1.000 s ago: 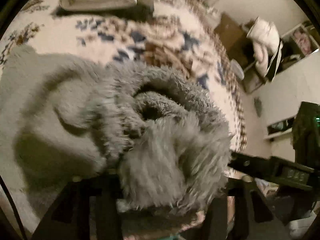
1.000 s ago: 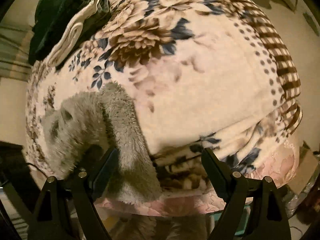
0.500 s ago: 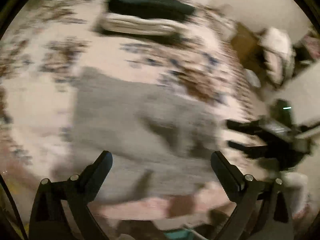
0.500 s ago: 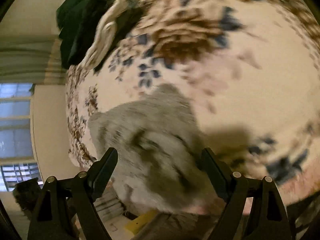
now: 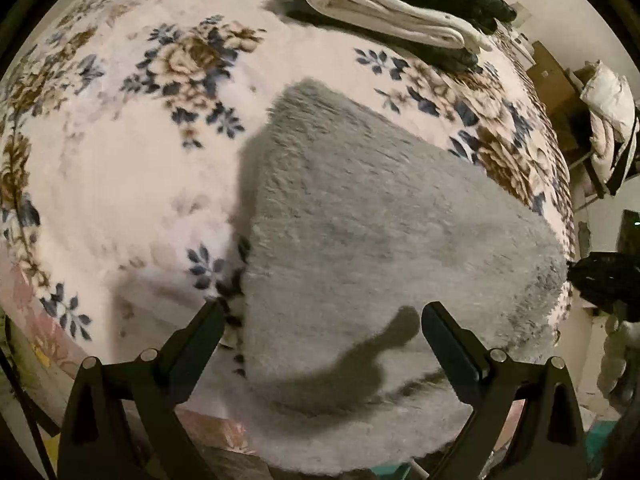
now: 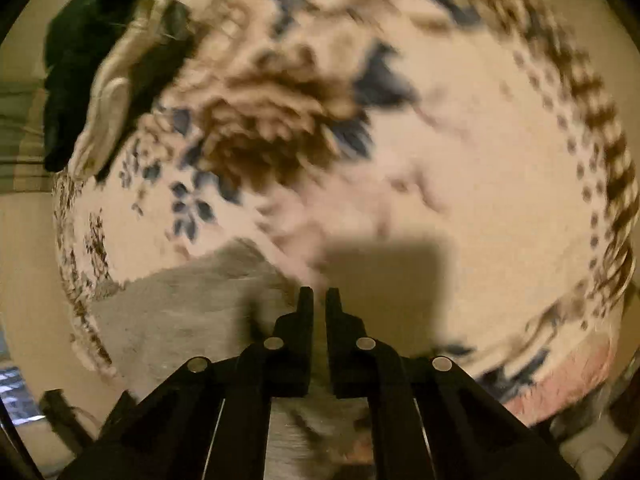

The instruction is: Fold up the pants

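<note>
- Change since the earlier frames: the left tongs, a second ago clenching a bunched wad of grey fleece, are now standing released; the grey fleece pants, then crumpled, are now lying spread flat; the right tongs, spread wide half a second ago, are now nearly closed.
- Landmark: the pants are resting on the floral blanket covering the bed, their near end reaching the blanket's front edge.
- Left tongs: hovering over the near end of the pants, jaws wide apart and empty, casting a shadow on the fleece.
- Right tongs: fingers are sitting almost together with a thin gap between them; no cloth is showing between the tips. They are hanging beside the pants, over the blanket; this view is motion-blurred.
- Beyond the pants, at the blanket's far side, a stack of folded clothes, white between dark pieces, is lying well apart from them.
</note>
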